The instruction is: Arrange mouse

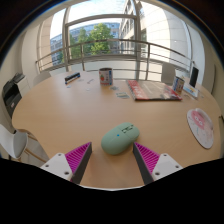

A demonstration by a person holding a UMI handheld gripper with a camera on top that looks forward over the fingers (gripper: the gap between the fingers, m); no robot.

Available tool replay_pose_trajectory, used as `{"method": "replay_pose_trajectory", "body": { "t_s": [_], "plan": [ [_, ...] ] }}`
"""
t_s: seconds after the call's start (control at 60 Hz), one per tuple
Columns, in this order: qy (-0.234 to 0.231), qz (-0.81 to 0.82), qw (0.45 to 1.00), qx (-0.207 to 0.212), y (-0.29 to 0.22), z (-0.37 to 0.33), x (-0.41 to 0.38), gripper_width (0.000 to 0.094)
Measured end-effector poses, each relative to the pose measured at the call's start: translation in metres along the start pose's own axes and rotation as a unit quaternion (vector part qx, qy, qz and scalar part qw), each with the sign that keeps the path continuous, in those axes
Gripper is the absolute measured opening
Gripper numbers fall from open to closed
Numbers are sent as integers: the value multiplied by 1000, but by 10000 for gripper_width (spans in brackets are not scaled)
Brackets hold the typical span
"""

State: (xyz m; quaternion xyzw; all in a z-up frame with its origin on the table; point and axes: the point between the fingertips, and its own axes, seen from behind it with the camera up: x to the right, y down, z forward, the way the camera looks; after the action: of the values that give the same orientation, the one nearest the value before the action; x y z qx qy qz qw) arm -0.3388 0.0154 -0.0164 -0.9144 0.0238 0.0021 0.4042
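A pale green computer mouse (119, 138) lies on the light wooden table (80, 115), just ahead of my fingertips and reaching a little between them. My gripper (113, 153) is open, its magenta pads (78, 158) wide apart with a gap on each side of the mouse. Neither finger touches the mouse.
A round pink-and-white mat (203, 126) lies at the table's right edge. Magazines (150, 90) and a cup (106, 75) stand at the far side by the window. Chairs (12, 97) stand at the left, one white chair (22, 146) close by.
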Motion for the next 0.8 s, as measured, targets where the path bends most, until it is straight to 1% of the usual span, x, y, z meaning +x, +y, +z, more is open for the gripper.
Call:
{"method": "replay_pose_trajectory", "body": {
  "t_s": [0.033,0.133,0.183,0.217,0.267,0.317,0.35,0.417,0.5,0.567,0.65,0.8],
  "plan": [
    [2,-4,1000,8,-9,7,1,852],
    [-10,-3,1000,7,-26,26,-5,836],
    [-14,-10,1000,8,-32,35,-12,809],
    [-15,-21,1000,10,-35,40,-15,771],
    [-12,-41,999,14,-40,45,-19,674],
    [-26,-49,998,19,-42,48,-31,500],
    [-30,-55,998,20,-42,47,-34,499],
    [-26,-76,996,27,-44,47,-37,465],
    [-42,-71,996,26,-42,46,-44,412],
    [-53,-80,995,27,-42,36,-50,402],
    [-66,-94,992,57,-65,3,-60,401],
    [-100,-68,981,150,-149,-107,-57,401]
  ]
}}
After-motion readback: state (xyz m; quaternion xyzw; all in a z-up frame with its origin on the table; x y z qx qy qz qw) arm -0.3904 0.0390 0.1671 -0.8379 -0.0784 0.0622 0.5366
